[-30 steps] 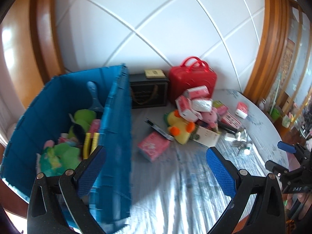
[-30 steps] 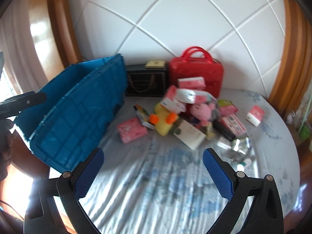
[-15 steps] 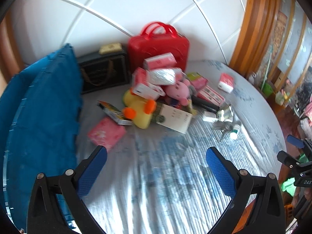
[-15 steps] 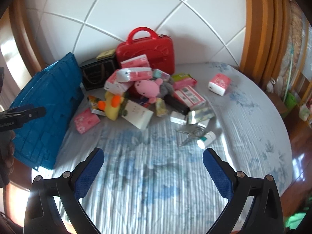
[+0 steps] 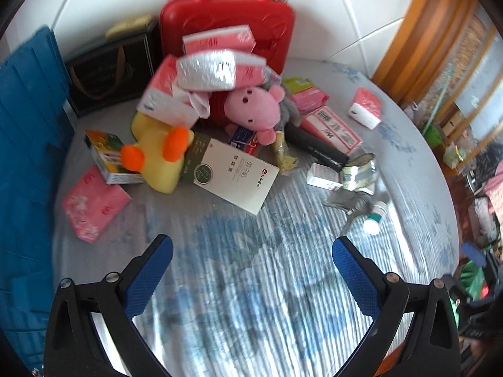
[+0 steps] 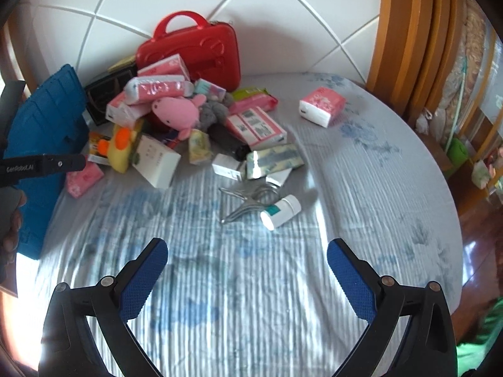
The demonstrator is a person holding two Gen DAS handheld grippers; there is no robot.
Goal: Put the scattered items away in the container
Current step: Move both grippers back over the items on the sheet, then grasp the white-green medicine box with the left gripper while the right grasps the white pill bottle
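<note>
A heap of items lies on the bed: a yellow duck plush (image 5: 157,160) (image 6: 121,150), a pink pig plush (image 5: 254,110) (image 6: 177,113), a white box (image 5: 235,174) (image 6: 157,160), several pink tissue packs (image 5: 92,202) (image 6: 320,105), a small white bottle (image 5: 374,218) (image 6: 281,210) and metal scissors (image 6: 248,201). The blue container (image 5: 28,157) (image 6: 47,138) stands at the left. My left gripper (image 5: 251,253) is open and empty, short of the white box. Also open and empty, my right gripper (image 6: 246,253) hovers just before the bottle.
A red case (image 5: 226,22) (image 6: 195,50) and a black bag (image 5: 113,69) lean against the white padded headboard. The round bed's edge (image 6: 440,188) drops off at the right, with wooden trim and floor clutter beyond. The left gripper's body (image 6: 41,165) shows at the left.
Both views have swung right, away from the blue container and toward the heap. The container's inside is out of sight now, and the bottle and scissors sit closer to the right gripper.
</note>
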